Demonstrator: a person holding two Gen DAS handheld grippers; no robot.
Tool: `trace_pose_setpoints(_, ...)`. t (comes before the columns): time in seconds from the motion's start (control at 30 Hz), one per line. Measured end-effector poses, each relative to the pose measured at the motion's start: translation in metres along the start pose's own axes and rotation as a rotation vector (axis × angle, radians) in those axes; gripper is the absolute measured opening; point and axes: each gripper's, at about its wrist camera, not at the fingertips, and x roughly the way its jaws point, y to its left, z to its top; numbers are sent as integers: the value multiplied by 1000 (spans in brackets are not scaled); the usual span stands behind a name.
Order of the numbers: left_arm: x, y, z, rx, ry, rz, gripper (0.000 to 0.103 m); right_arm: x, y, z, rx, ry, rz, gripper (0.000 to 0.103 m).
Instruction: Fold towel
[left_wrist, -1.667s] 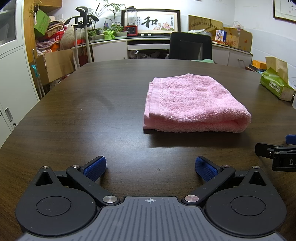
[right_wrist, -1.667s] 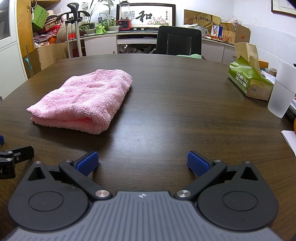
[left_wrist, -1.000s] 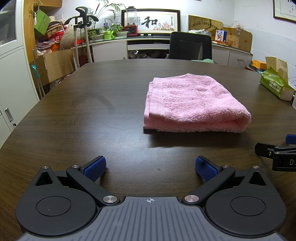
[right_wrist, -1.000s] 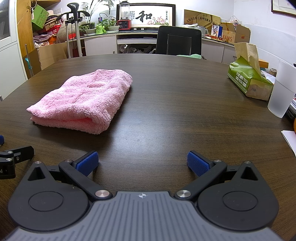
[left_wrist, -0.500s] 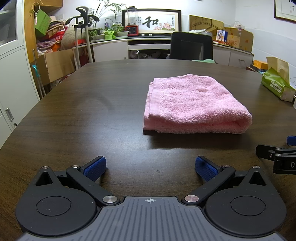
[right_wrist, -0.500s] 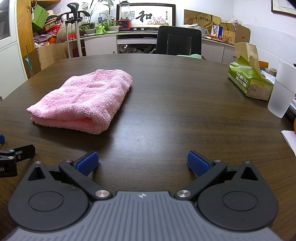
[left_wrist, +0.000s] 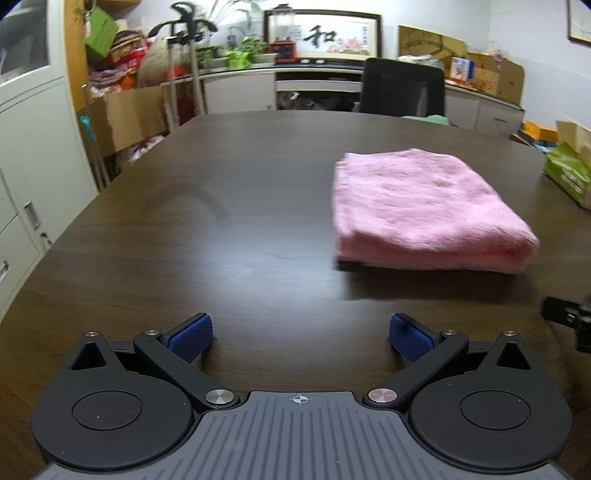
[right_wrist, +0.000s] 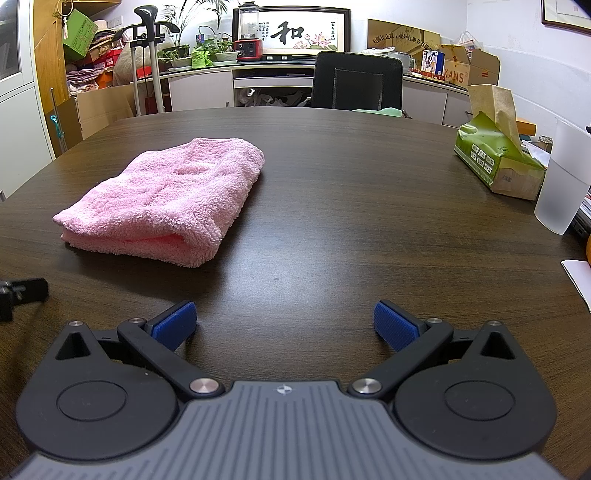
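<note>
- The towel (left_wrist: 424, 210) lies folded ahead, between the two, apart from both
- Left gripper (left_wrist: 300, 332) and right gripper (right_wrist: 284, 321) gape wide, empty

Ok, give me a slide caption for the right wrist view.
Open right gripper faces a folded pink towel on the dark table.

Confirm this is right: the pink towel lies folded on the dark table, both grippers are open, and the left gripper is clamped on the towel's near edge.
One detail is off. The left gripper holds nothing; the left wrist view shows it open, short of the pink towel. The rest stands: the towel is folded on the table, and the right gripper is open.
</note>
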Motion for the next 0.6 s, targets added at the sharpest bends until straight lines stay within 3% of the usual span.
trace_pose_setpoints(0.3,3,38,21,-23,-37,85,103,0,0,0,0,0,0,103)
trace_pose_setpoints(0.6,25,69,46,-96,-43,118,103,-1,0,0,0,0,0,103)
